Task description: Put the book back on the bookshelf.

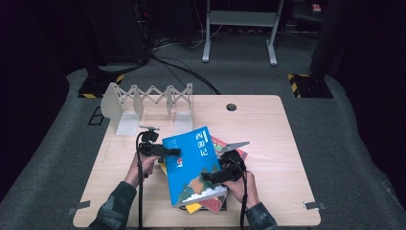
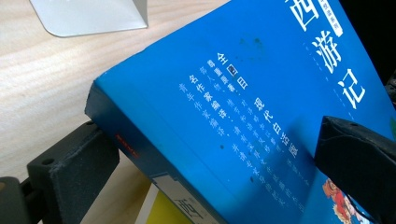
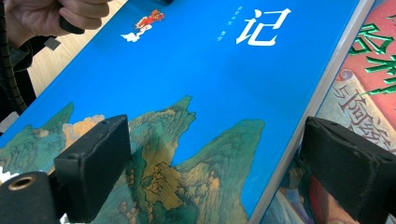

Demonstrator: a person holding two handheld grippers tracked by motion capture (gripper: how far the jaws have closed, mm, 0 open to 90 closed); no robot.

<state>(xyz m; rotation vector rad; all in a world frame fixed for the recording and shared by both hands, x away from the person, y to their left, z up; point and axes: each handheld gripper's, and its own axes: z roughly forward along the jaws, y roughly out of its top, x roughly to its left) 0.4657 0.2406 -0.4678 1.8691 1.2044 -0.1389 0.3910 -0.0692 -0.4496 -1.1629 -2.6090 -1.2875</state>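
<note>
A thick blue book (image 1: 194,163) with white Chinese characters on its cover is held tilted over a small pile of books at the table's front middle. My left gripper (image 1: 174,152) is shut on its spine side (image 2: 243,107), one jaw under the spine and the other on the cover. My right gripper (image 1: 210,176) is shut on the lower right part of the cover (image 3: 210,60), near the mountain picture. A red book (image 3: 369,70) and a yellow book (image 1: 194,208) lie beneath.
A white folding book rack (image 1: 148,98) stands at the back left of the wooden table (image 1: 277,191); its base plate (image 2: 88,16) lies just beyond the blue book. A cable hole (image 1: 231,107) sits at the back middle. Dark floor surrounds the table.
</note>
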